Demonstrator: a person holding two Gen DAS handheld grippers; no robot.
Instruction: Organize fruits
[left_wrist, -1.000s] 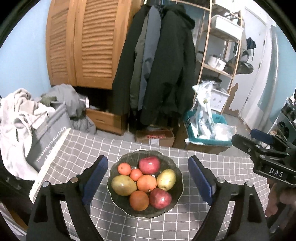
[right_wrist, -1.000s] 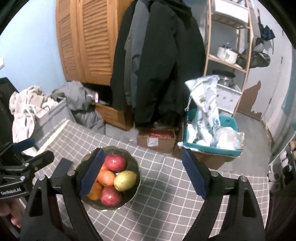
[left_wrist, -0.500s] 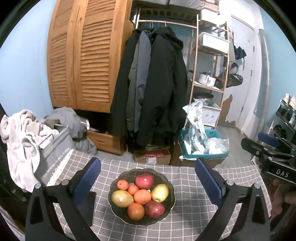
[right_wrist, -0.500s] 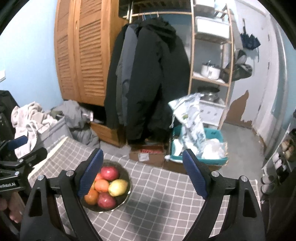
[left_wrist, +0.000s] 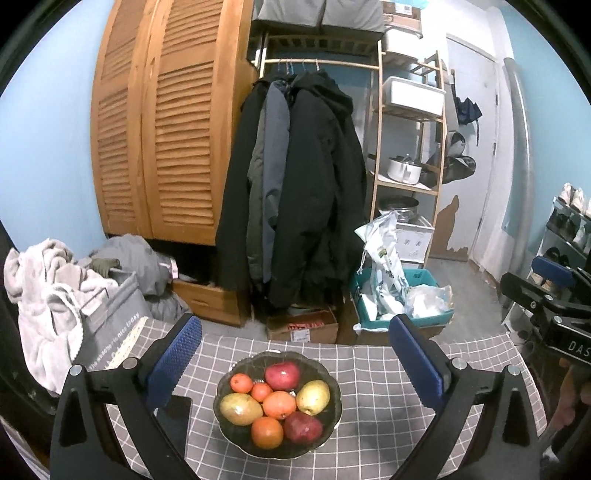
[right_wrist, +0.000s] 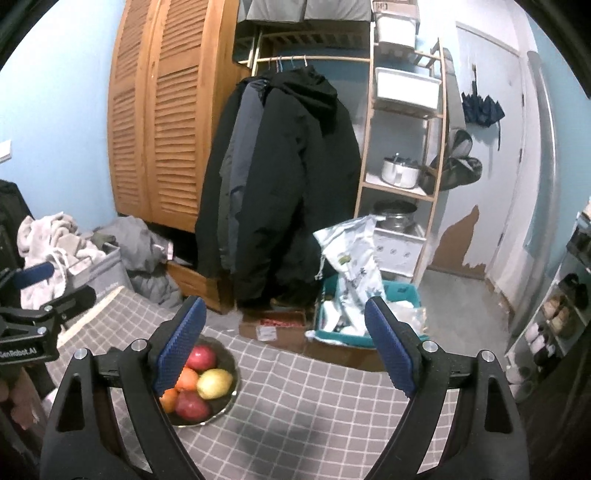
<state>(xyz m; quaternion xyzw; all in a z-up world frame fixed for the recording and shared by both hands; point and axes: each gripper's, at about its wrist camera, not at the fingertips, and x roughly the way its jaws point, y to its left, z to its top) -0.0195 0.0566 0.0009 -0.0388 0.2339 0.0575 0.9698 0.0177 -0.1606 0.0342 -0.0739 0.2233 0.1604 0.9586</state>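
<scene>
From the left wrist, the left tongs (left_wrist: 293, 360) stand spread wide with nothing between the pads. The dark glass bowl (left_wrist: 332, 384) sits on the counter (left_wrist: 388, 373), a grey checked cloth, just below and between the two blue pads. It holds two red apples (left_wrist: 282, 376), two yellow-green pears (left_wrist: 313, 397) and four oranges (left_wrist: 279, 405), all touching one another. A dark flat thing (left_wrist: 173, 417), perhaps a phone, lies on the cloth under the left finger. Off to the right the right tongs (left_wrist: 550, 291) show side-on, a hand (left_wrist: 572, 395) beneath them. Beyond the counter's far edge stand a cardboard box (left_wrist: 303, 326), a teal crate (left_wrist: 402, 302) of bags, hanging dark coats (left_wrist: 295, 192) and a louvred wooden wardrobe (left_wrist: 166, 129); a grey laundry bin (left_wrist: 110, 317) heaped with clothes is at the left. Against a second ago, the bowl looks smaller and lower in view, more of the room shows above it, and the pads stand wider apart.

From the right wrist, the right tongs (right_wrist: 284, 349) are spread too, empty, over bare cloth. The bowl (right_wrist: 231, 391) lies to their left, half hidden behind the left finger. The left tongs (right_wrist: 40, 295) show at the far left edge. Compared with a second ago, the bowl sits lower and smaller here as well.
</scene>
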